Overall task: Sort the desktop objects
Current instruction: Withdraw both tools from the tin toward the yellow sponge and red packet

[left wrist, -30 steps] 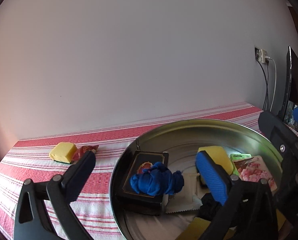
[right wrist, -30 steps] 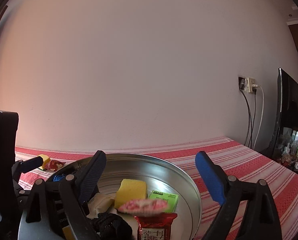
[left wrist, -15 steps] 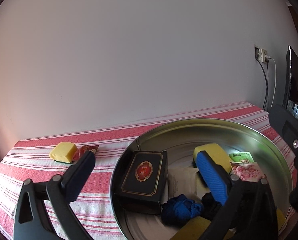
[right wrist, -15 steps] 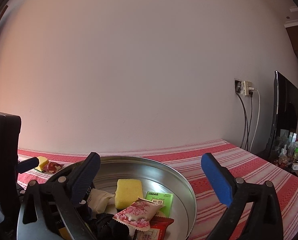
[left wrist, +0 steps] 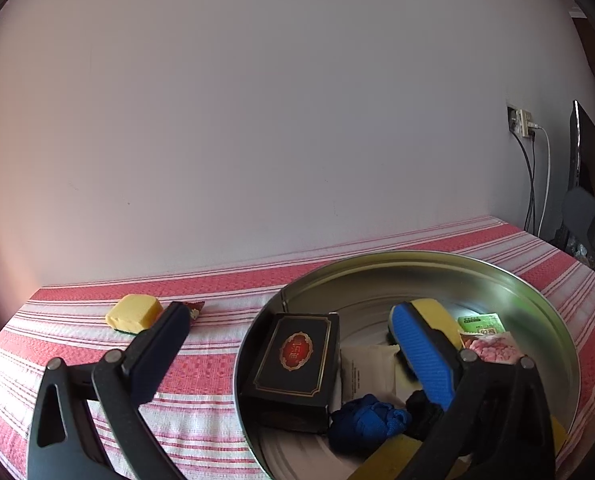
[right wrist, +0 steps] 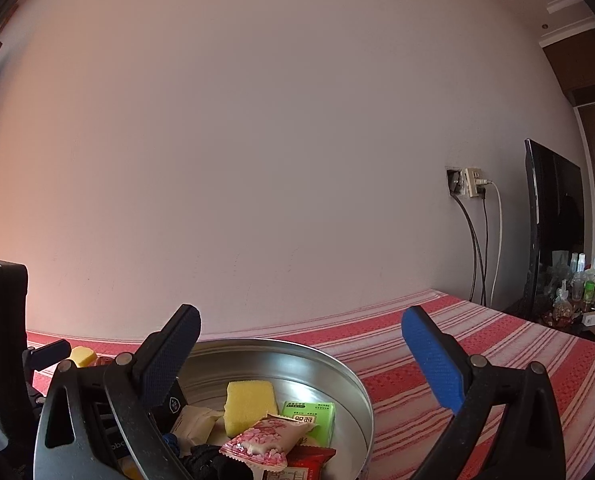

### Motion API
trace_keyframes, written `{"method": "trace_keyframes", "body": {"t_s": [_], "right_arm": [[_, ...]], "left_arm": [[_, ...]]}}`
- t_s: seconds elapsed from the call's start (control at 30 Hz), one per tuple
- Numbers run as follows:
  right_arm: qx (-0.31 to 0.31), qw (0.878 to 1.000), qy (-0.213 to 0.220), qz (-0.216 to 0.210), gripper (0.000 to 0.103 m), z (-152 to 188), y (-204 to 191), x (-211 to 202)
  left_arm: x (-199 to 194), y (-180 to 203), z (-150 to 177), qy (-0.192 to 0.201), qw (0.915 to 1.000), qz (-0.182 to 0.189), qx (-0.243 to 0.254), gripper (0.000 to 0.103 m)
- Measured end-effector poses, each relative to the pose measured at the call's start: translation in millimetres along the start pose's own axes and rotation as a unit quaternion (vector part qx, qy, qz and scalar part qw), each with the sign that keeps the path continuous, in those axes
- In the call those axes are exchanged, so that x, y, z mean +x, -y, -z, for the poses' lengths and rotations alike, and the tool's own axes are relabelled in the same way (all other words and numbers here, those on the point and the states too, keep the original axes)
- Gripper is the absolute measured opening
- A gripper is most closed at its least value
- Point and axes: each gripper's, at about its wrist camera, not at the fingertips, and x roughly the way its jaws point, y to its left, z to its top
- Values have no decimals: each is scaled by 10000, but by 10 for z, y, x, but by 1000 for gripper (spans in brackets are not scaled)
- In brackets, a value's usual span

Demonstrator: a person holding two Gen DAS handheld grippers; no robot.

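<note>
Left wrist view looks down across a round metal tray (left wrist: 545, 312) on a red-and-white striped tablecloth (left wrist: 201, 360), and the tray serves as the collecting place for the sort. Inside the tray, near its left wall, lies a black box (left wrist: 293, 364) with a red emblem; just right of it is a white sachet (left wrist: 365, 368), and toward the tray's near edge a bundle of blue cloth (left wrist: 371, 420) sits beside something black. Farther right in the tray are a yellow sponge (left wrist: 437, 308), a green packet (left wrist: 481, 322) and a pink candy packet (left wrist: 491, 348). The left gripper (left wrist: 289, 342) stands wide with nothing between its fingers, poised over the tray's left part.

Outside the tray, well to its left on the cloth, a second yellow sponge (left wrist: 133, 313) and a small red wrapper (left wrist: 193, 310) touching it are not yet gathered. I judge these are what remains to sort, and the left gripper is the nearer one for them.

In the right wrist view the right gripper (right wrist: 301, 354) is also spread fully wide and empty, held level above the tray's right rim (right wrist: 361, 392); the pink packet lies loose on top of the pile below it, so the spread jaws fit a finished drop.
</note>
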Motion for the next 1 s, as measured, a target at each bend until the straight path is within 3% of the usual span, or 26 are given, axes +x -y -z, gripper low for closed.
{"method": "trace_keyframes", "body": {"t_s": [0.37, 0.73, 0.87, 1.0], "right_arm": [[-772, 9949, 593, 280, 102, 37, -329, -186], [-838, 9909, 1043, 142, 102, 22, -466, -384], [-979, 9899, 1022, 101, 102, 28, -543, -403], [-1113, 9888, 990, -119, 102, 14, -693, -443]], "left_arm": [[18, -86, -16, -9, 10000, -6, -66, 102], [141, -358, 0, -78, 9993, -285, -240, 102], [182, -577, -9, -28, 9978, -614, -253, 102], [302, -942, -7, -239, 9927, -1001, -634, 102]]}}
